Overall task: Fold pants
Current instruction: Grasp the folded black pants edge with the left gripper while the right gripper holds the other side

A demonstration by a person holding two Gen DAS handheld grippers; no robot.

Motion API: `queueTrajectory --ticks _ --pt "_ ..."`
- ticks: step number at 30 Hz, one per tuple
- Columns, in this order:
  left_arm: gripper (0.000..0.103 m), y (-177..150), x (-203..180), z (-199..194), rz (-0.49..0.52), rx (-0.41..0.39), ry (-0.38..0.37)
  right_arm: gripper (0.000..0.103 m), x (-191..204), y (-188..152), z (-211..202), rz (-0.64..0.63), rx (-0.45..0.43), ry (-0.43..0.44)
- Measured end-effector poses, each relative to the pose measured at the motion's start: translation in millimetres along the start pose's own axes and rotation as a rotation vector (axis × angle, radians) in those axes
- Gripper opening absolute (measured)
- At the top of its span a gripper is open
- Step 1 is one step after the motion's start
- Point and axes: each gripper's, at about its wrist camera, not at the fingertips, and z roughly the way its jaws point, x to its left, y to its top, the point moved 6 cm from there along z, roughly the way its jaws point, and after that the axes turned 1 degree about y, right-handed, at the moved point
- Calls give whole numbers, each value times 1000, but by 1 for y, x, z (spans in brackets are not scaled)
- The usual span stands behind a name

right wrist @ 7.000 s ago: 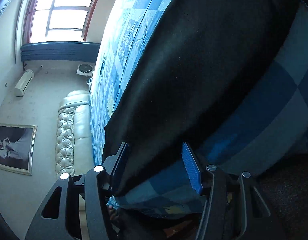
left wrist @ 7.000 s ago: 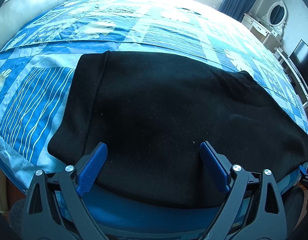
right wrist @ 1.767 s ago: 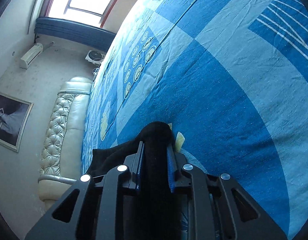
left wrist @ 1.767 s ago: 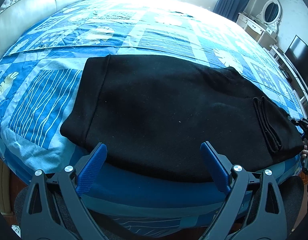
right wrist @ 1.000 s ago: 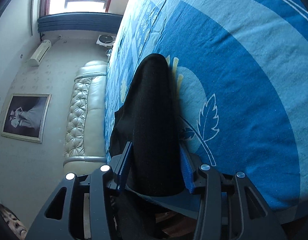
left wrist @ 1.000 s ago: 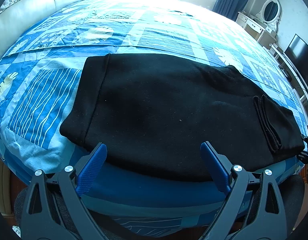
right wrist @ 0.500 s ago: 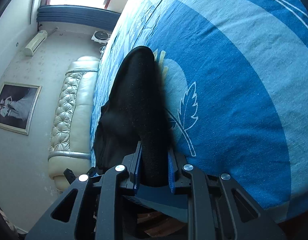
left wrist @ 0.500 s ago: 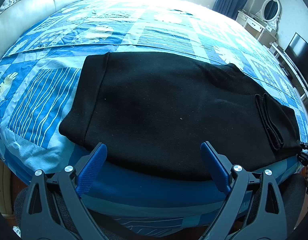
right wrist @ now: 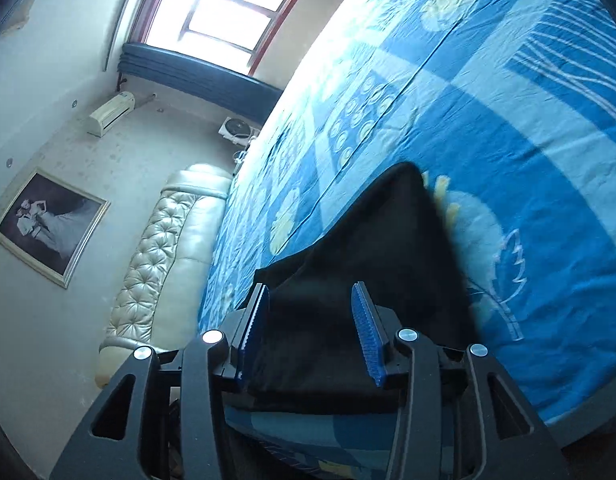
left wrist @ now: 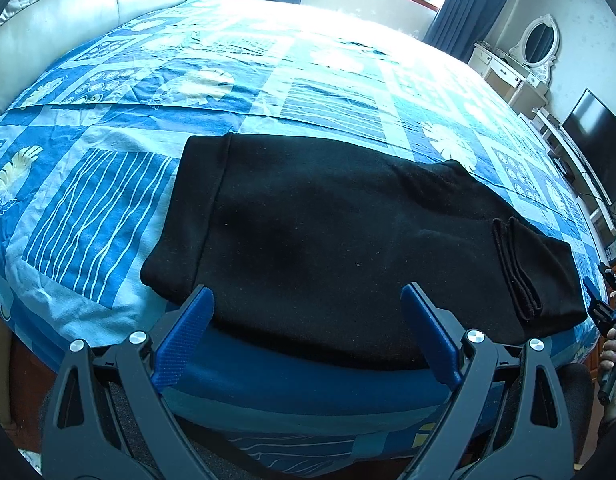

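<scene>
While both jaws gape, black pants [left wrist: 348,248] beyond left jaws, between right.

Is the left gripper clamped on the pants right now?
No: the left gripper hangs open above the black pants, both blue pads clear of the cloth.

- one pair of black pants [left wrist: 348,248]
- one bed [left wrist: 108,200]
- two tools: left tool [left wrist: 308,340], right tool [right wrist: 310,336]
- one television [left wrist: 596,140]
- one framed picture [right wrist: 48,226]

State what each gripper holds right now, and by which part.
Nothing. The left gripper hovers open over the pants; the right gripper has just opened at their folded end.
</scene>
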Motion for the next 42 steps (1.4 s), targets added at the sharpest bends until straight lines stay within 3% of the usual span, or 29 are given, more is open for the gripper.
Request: queueTrajectory --ticks 3,8,13,20,27,37,42 --pt "94 3 11 -2 -17 -7 17 44 22 -24 52 -7 135 95" --pt "94 6 37 -7 -64 -18 34 44 42 -63 112 -43 305 132" --pt "94 11 71 -8 -146 -17 33 44 46 -91 139 -112 421 44" --pt "94 20 116 11 -264 60 -86 44 44 -95 138 -102 424 42" --pt "94 34 139 47 -304 179 -295 44 45 -95 139 -104 420 33" --pt "94 73 124 86 -304 263 -580 44 46 -97 140 -93 408 23" --pt "94 81 104 101 -233 297 -640 45 43 -96 137 -82 397 20"
